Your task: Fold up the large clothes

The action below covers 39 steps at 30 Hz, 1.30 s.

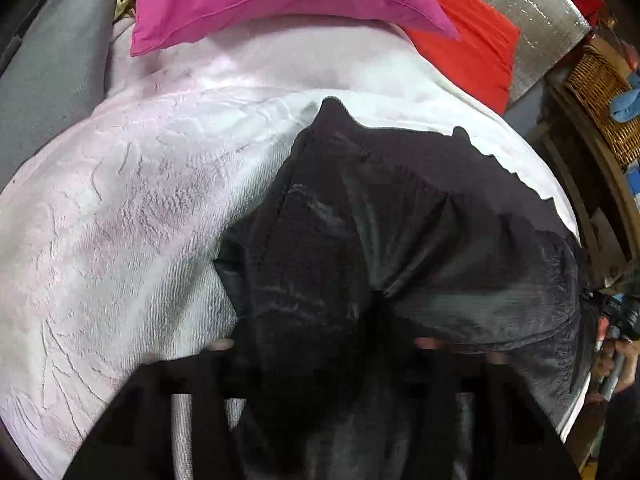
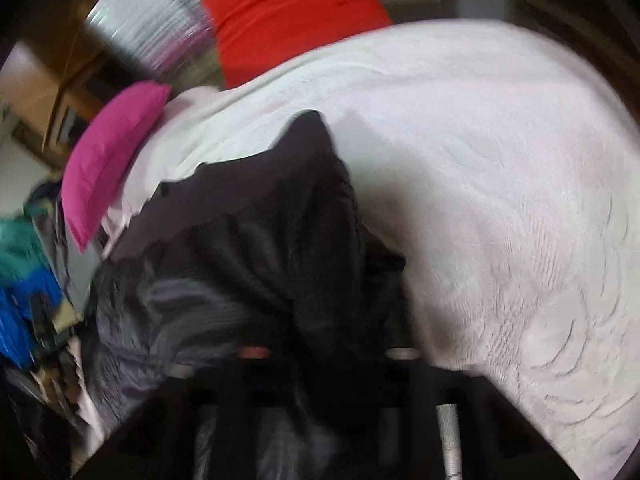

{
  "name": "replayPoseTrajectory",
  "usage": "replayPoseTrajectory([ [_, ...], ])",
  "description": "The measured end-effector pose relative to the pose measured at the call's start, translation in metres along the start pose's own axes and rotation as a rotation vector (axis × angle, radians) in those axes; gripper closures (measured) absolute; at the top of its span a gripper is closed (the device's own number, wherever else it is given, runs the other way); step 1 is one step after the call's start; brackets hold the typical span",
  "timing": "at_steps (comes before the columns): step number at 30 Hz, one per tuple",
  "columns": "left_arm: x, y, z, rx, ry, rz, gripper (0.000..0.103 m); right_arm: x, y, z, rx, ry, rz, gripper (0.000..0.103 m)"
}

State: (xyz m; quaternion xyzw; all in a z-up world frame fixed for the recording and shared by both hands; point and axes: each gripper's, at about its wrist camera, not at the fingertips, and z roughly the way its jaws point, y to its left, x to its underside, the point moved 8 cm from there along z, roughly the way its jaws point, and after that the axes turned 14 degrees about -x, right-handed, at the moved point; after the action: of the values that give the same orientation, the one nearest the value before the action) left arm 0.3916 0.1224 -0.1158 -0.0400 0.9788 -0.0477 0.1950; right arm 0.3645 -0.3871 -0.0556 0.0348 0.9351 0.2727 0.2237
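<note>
1. Left wrist view: we look down on a black garment (image 1: 360, 216) bunched on a pale pink blanket (image 1: 120, 208) that covers the bed.
2. Our left gripper (image 1: 320, 360) sits at the bottom of this view, and the dark cloth gathers into a tight pucker right between its fingers; we read it as clamped on the black garment, though the dark fingers blur into the dark cloth.
3. Beyond the garment a magenta pillow (image 1: 260, 4) lies at the head of the blanket, with a red pillow (image 1: 472, 48) beside it and a silver foil panel (image 1: 532, 12) behind that.
4. At the right edge we see a wicker basket (image 1: 604, 96) on wooden furniture, and lower down a hand (image 1: 618, 356) gripping a metal handle.
5. Right wrist view: blurred, yet the black garment (image 2: 256, 248) fills the middle, its far corner poking up over the pale pink blanket (image 2: 500, 184).
6. Our right gripper (image 2: 320, 356) is at the bottom, with the cloth drawn in between its fingers; we take it as closed on the black garment.
7. The magenta pillow (image 2: 112, 160) is on the left here, the red pillow (image 2: 292, 16) at the top, and a heap of blue and green clothes (image 2: 28, 280) at the far left edge.
</note>
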Motion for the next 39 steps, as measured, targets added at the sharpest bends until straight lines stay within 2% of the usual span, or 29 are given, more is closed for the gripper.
replayPoseTrajectory([
  [1,-0.002,-0.002,-0.006,0.003,-0.013,-0.008,0.081,-0.002,0.010,-0.007,0.041,-0.011,-0.054,0.089],
  [2,-0.005,-0.004,-0.014,-0.004,-0.040,-0.008,0.083,-0.005,0.017,-0.016,0.062,-0.028,-0.090,0.089],
  [4,-0.005,-0.009,-0.026,-0.002,-0.086,0.004,0.084,-0.008,0.026,-0.034,0.083,-0.068,-0.141,0.090],
  [6,0.005,-0.014,-0.006,-0.005,-0.039,0.039,0.082,0.000,0.003,-0.025,0.092,-0.050,-0.084,0.090],
  [8,0.006,-0.013,0.002,0.009,-0.011,0.020,0.079,0.016,-0.021,-0.002,0.056,0.009,0.008,0.082],
  [11,-0.002,-0.005,-0.010,0.066,0.004,-0.034,0.073,0.013,-0.025,-0.010,-0.009,-0.047,0.061,0.064],
  [12,-0.004,0.000,-0.014,0.087,0.003,-0.044,0.068,0.011,-0.023,-0.016,-0.047,-0.052,0.068,0.047],
  [13,-0.007,0.004,-0.019,0.113,-0.006,-0.058,0.061,0.006,-0.023,-0.023,-0.065,-0.065,0.065,0.033],
  [14,-0.010,0.008,-0.022,0.137,-0.014,-0.079,0.056,0.001,-0.023,-0.030,-0.067,-0.089,0.064,0.030],
  [16,-0.017,0.015,-0.023,0.128,-0.033,-0.107,0.047,-0.010,-0.027,-0.042,-0.089,-0.131,0.091,0.029],
  [18,-0.026,0.013,-0.018,0.139,-0.030,-0.124,0.045,-0.020,-0.028,-0.038,-0.123,-0.132,0.125,0.029],
  [21,-0.033,0.003,-0.005,0.120,-0.008,-0.095,0.045,-0.029,-0.022,-0.018,-0.104,-0.075,0.101,0.029],
  [22,-0.035,-0.001,0.001,0.091,-0.009,-0.074,0.052,-0.034,-0.020,-0.008,-0.093,-0.050,0.092,0.028],
  [24,-0.034,-0.006,0.010,0.043,0.019,-0.041,0.066,-0.041,-0.016,0.002,-0.087,-0.029,0.069,0.032],
  [25,-0.034,-0.002,0.005,0.040,0.016,-0.033,0.073,-0.042,-0.016,0.008,-0.073,0.000,0.050,0.059],
  [26,-0.035,-0.005,0.003,0.032,-0.001,-0.021,0.078,-0.040,-0.015,0.012,-0.033,0.040,0.030,0.081],
  [27,-0.036,-0.005,-0.002,0.024,-0.027,-0.010,0.085,-0.038,-0.012,0.013,-0.002,0.038,-0.008,0.090],
  [28,-0.035,-0.005,-0.004,0.018,-0.041,-0.010,0.088,-0.040,-0.010,0.010,0.020,0.026,-0.040,0.094],
  [30,-0.032,-0.003,0.004,-0.012,-0.036,-0.005,0.088,-0.042,-0.015,0.001,0.061,-0.028,-0.044,0.095],
  [32,-0.030,-0.006,0.021,-0.050,-0.010,0.011,0.087,-0.034,-0.029,0.014,0.084,-0.010,-0.002,0.095],
  [35,-0.032,-0.007,0.015,-0.075,-0.013,0.008,0.086,-0.032,-0.027,0.020,0.117,-0.030,0.008,0.094],
  [36,-0.033,-0.005,0.007,-0.071,-0.027,-0.006,0.080,-0.033,-0.026,0.021,0.111,-0.044,0.029,0.088],
  [37,-0.033,-0.001,-0.003,-0.057,-0.041,-0.024,0.077,-0.032,-0.024,0.015,0.096,-0.061,0.044,0.075],
  [38,-0.032,0.005,-0.013,-0.032,-0.048,-0.046,0.073,-0.031,-0.022,0.010,0.096,-0.066,0.044,0.067],
  [39,-0.031,0.011,-0.022,-0.015,-0.059,-0.069,0.063,-0.028,-0.019,0.004,0.094,-0.077,0.042,0.038],
])
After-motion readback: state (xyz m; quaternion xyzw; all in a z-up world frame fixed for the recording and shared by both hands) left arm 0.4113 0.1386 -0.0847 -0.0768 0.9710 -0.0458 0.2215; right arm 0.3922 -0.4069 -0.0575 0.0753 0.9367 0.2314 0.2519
